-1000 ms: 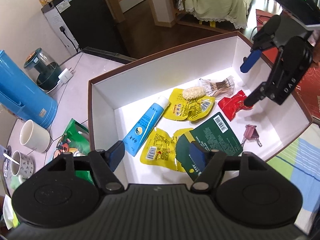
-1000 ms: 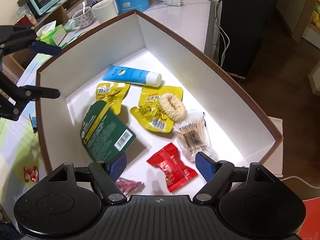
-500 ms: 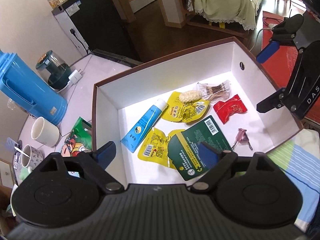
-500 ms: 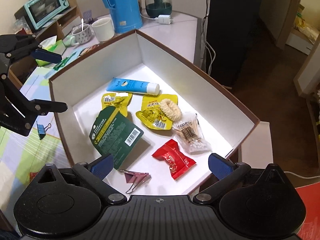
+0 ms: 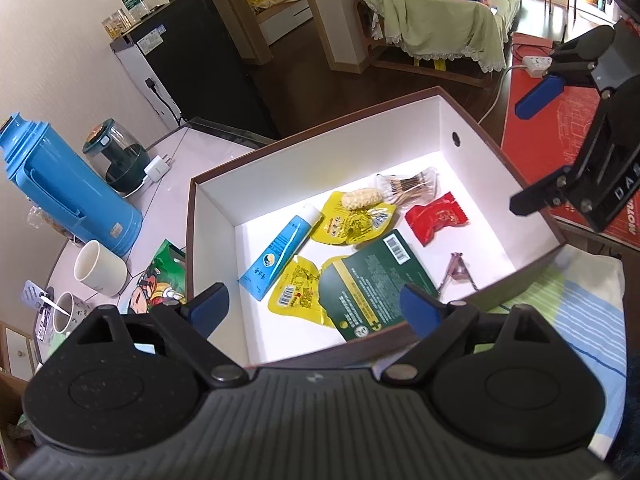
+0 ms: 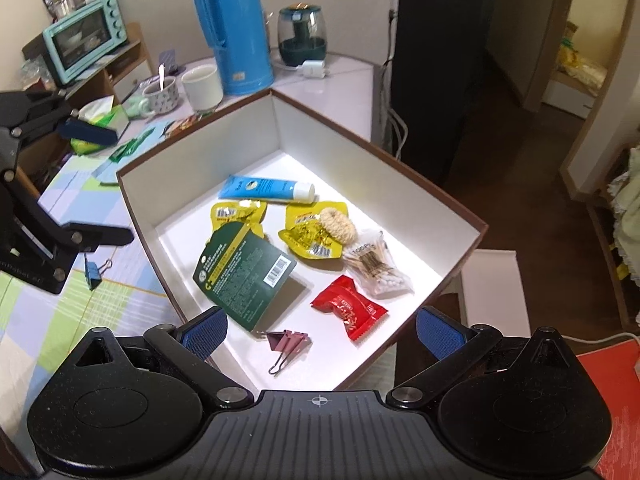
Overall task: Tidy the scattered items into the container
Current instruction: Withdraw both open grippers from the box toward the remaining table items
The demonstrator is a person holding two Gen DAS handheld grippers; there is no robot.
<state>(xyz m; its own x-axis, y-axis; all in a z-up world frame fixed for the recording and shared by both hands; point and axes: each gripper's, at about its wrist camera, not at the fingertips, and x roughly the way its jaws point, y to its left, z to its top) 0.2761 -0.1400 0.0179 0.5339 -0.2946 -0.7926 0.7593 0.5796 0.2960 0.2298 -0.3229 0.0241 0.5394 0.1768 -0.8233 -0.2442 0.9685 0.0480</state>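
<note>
Left wrist view: left hand-held gripper [image 5: 314, 308] spread wide, empty, pulled back and higher than a second ago, blue pads now over the near rim of the box [image 5: 468, 110] rather than inside it. Box seen smaller and whole. Inside, unchanged: blue tube [image 5: 282, 254] toward the left wall, two yellow sachets [image 5: 298, 298], dark green packet [image 5: 370, 286] against the near wall, red candy wrapper [image 5: 436, 218], cotton swab bag [image 5: 412, 186], cream hair tie [image 5: 362, 198], pink binder clip [image 5: 456, 272] near the right corner. Right hand-held gripper [image 5: 536, 152] spread, lifted clear past the box's right edge, no longer over the interior. Blue thermos [image 5: 60, 184] and white cup [image 5: 98, 268] at the tabletop's far left edge.

Right wrist view: right hand-held gripper [image 6: 320, 330] spread wider than before, empty, withdrawn above the box's near corner. Pink binder clip [image 6: 288, 346] lying on the box floor just ahead of the pads. Left hand-held gripper [image 6: 100, 184] open beyond the box's left wall. Blue binder clip [image 6: 94, 272] outside the box on the checked cloth [image 6: 60, 320].
</note>
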